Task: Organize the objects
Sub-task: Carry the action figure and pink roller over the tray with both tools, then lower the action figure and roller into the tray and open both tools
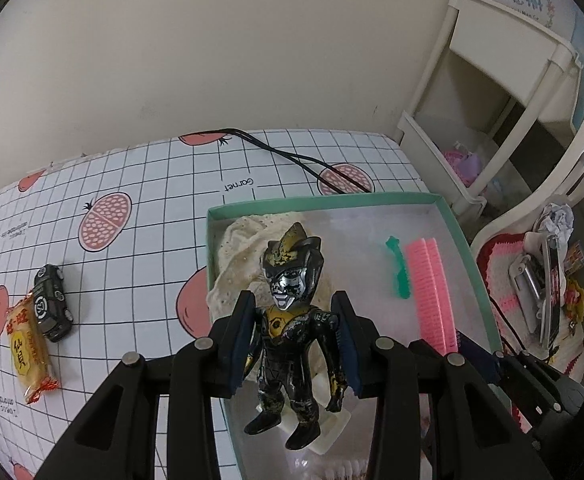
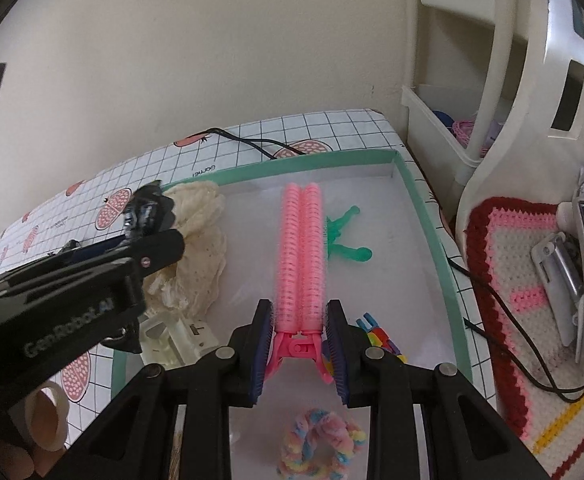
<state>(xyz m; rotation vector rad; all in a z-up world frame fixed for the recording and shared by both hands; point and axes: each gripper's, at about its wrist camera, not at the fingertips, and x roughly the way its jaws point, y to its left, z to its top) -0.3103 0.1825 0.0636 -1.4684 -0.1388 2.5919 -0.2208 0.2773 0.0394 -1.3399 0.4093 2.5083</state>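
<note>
A shallow box with a teal rim [image 2: 428, 216] and a white floor sits on the worktop [image 1: 132, 184], which is covered in a white grid-patterned cloth printed with pink fruit halves. Inside the box, a cream lace cloth [image 2: 200, 240] is bunched in the far left corner, a pink double-roller hair clip [image 2: 302, 256] lies lengthwise down the middle, and a green plastic clip [image 2: 342, 236] rests just beside it on the right. Nearer the camera, a pastel fluffy hair tie [image 2: 318, 444] lies on the box floor, a bundle of multicoloured small pieces [image 2: 380, 340] sits near the right wall, and a cream plastic part [image 2: 176, 336] lies at the left wall. The right hand-held gripper [image 2: 301, 344] stands with its blue-padded jaws on either side of the pink clip's hinged end; whether the pads actually press it cannot be told. The left hand-held gripper [image 1: 296, 344] is clenched on a black and gold toy figure [image 1: 294, 320] with a silver face, grasping it at the torso and arms, upright above the left part of the box over the lace cloth. Outside the box, on the worktop to the left, a dark toy car [image 1: 52, 302] lies touching a yellow snack packet [image 1: 30, 354]. A black cable [image 1: 292, 156] runs across the cloth behind the box. A roll of tape [image 2: 48, 416] sits beside the box's near left corner.
</note>
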